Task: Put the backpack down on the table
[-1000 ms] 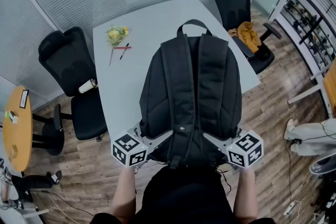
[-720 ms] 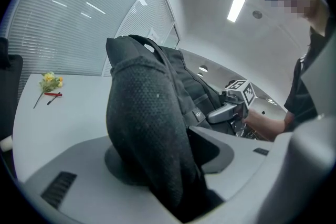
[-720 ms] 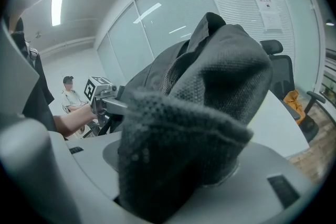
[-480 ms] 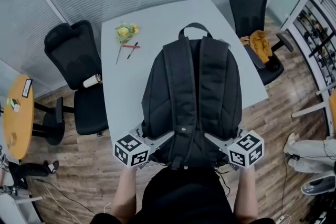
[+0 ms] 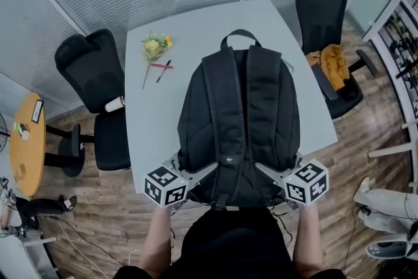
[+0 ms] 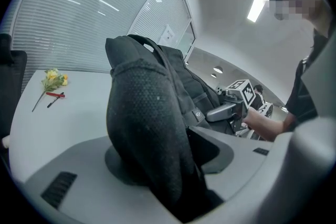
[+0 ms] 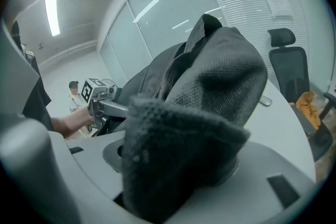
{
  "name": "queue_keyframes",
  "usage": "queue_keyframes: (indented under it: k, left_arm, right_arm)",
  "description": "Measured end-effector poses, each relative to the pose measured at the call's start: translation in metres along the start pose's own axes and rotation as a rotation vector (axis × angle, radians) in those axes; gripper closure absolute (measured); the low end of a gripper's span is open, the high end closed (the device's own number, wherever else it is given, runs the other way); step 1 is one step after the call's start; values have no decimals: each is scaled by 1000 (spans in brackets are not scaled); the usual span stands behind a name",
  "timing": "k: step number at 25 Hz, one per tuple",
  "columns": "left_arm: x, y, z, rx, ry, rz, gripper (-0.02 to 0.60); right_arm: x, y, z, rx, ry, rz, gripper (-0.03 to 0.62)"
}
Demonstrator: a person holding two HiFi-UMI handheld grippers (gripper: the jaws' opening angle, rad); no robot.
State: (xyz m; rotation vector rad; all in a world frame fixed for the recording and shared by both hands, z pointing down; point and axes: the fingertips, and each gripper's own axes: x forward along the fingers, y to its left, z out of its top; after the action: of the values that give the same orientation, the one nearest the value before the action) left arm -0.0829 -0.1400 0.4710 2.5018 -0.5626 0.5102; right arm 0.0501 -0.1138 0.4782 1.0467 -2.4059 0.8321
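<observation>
Black padded fabric fills both pairs of jaws. My left gripper (image 5: pixel 186 174) pinches a thick fold low on the backpack's (image 5: pixel 238 121) left side, and my right gripper (image 5: pixel 277 173) does the same on the right, each held partway apart by the bunched cloth. The backpack hangs between them with its straps toward me, over the near end of the grey table (image 5: pixel 196 23) — I cannot tell whether its base touches the top.

My worry is the grip. I hold only soft folds near the bottom, so the weight above could pull the cloth out of one gripper and swing the bag sideways. If I set it down this close to the near edge it may tip back off the table toward me. Letting go unevenly could topple it — though the yellow flower (image 5: pixel 155 46) and the pens (image 5: pixel 160 66) lie well apart on the left, probably out of reach.
</observation>
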Motion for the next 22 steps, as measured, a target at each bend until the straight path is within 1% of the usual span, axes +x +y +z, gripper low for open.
queue_keyframes:
  k: [5, 11, 17, 22]
  left_arm:
    - [38, 18, 15, -26, 28, 9, 373]
    - [83, 39, 24, -65, 83, 20, 373]
    - [122, 51, 16, -139, 144, 27, 374]
    - [145, 63, 6, -198, 184, 37, 374]
  right_arm:
    - [8, -45, 9, 33, 15, 8, 333]
    - [20, -99, 11, 111, 38, 15, 333]
    - [31, -143, -2, 186, 88, 22, 329]
    - [43, -168, -12, 222, 129, 30, 329]
